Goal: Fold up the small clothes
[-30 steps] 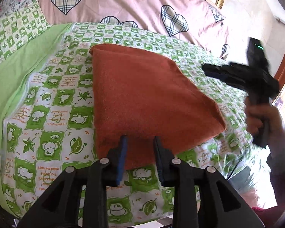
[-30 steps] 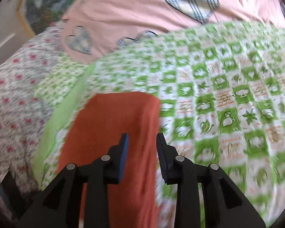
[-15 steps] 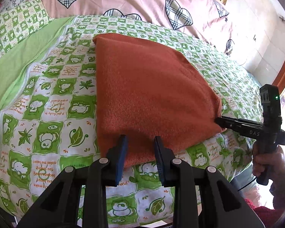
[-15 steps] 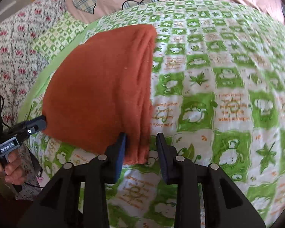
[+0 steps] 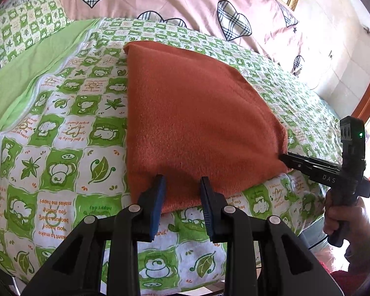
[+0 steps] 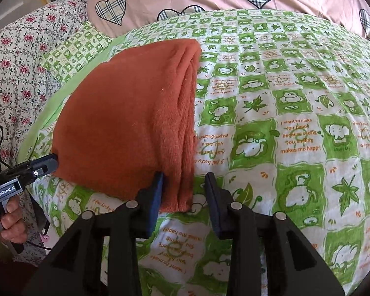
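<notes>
An orange folded cloth [image 5: 197, 123] lies flat on the green patterned bedspread [image 5: 61, 135]. My left gripper [image 5: 182, 190] hovers at its near edge. The edge lies between the jaws, which stand apart without pressing on it. My right gripper [image 6: 185, 185] is at the cloth's [image 6: 125, 123] near right corner, where the layered fold sits between its jaws. Those jaws are opening: the left pad touches the fabric and the right pad is off it. Each gripper also shows in the other's view, the right gripper [image 5: 285, 159] at the right corner and the left gripper [image 6: 53, 161] at the left one.
A pink quilt with plaid hearts [image 5: 172, 5] lies behind the cloth, with a green checked pillow [image 5: 24, 24] and floral bedding [image 6: 17, 56] on the left. The bedspread [image 6: 296, 123] runs wide to the right. The bed's near edge is just below the grippers. A person's hands [image 5: 345, 219] hold the handles.
The right gripper came down from the air to the cloth's near right corner. The left gripper and the cloth stayed about where they were.
</notes>
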### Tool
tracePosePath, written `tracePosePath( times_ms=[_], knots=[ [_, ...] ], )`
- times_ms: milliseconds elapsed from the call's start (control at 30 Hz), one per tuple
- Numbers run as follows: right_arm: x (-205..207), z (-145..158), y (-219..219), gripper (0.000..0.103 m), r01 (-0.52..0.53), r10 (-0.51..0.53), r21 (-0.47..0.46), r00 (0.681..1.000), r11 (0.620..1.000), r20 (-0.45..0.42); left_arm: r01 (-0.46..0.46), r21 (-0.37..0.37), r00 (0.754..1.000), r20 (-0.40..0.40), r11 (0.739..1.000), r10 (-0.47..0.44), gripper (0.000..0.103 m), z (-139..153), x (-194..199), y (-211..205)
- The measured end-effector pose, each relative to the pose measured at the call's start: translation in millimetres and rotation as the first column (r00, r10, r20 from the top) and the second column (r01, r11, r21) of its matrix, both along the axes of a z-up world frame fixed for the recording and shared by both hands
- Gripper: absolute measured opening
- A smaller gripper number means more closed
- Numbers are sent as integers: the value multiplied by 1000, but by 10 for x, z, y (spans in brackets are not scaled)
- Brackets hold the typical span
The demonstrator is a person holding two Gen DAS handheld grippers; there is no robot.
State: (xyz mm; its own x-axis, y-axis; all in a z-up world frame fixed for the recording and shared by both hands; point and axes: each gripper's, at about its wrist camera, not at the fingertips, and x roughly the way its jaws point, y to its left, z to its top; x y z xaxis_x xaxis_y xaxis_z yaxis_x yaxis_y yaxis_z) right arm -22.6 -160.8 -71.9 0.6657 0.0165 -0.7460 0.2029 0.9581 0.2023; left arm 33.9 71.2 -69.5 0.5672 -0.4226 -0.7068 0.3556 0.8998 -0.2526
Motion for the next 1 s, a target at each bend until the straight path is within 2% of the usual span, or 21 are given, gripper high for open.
tracePosePath(
  times_ms=[167, 300, 433, 533, 600, 667, 700, 800, 867, 1000],
  knots=[
    [-27, 21, 78, 36, -9, 8, -44, 999, 999, -32, 0, 20, 1000, -3, 1000, 1, 29, 5, -28, -5],
    [-105, 106, 110, 36, 9, -11, -36, 999, 999, -45, -10, 53, 1000, -7, 999, 10, 30, 80, -91, -9],
    [-225, 280, 144, 36, 4, -4, -26, 1000, 1000, -15, -39, 63, 999, -15, 997, 40, 38, 167, -184, 36],
    [-284, 399, 207, 37, -12, 12, -5, 1000, 1000, 8, -89, 101, 996, -3, 991, 90, 49, 228, -243, 82],
    [-298, 458, 290, 43, -37, 37, 6, 999, 999, 11, -116, 124, 993, 11, 986, 115, 56, 268, -275, 112],
    [-307, 492, 383, 59, -64, 64, 9, 998, 998, 13, -136, 145, 991, 25, 980, 134, 64, 302, -322, 134],
    [-315, 505, 436, 60, -82, 82, 3, 997, 997, 13, -146, 156, 989, 30, 977, 143, 70, 316, -348, 152],
    [-343, 511, 562, 68, -115, 115, -19, 993, 993, 3, -173, 189, 985, 43, 966, 168, 81, 346, -432, 190],
    [-372, 504, 604, 76, -123, 123, -19, 992, 992, 1, -186, 210, 983, 47, 960, 180, 84, 347, -467, 214],
    [-426, 451, 630, 83, -126, 126, -13, 992, 992, -6, -202, 240, 979, 40, 949, 198, 85, 316, -501, 223]
  ],
)
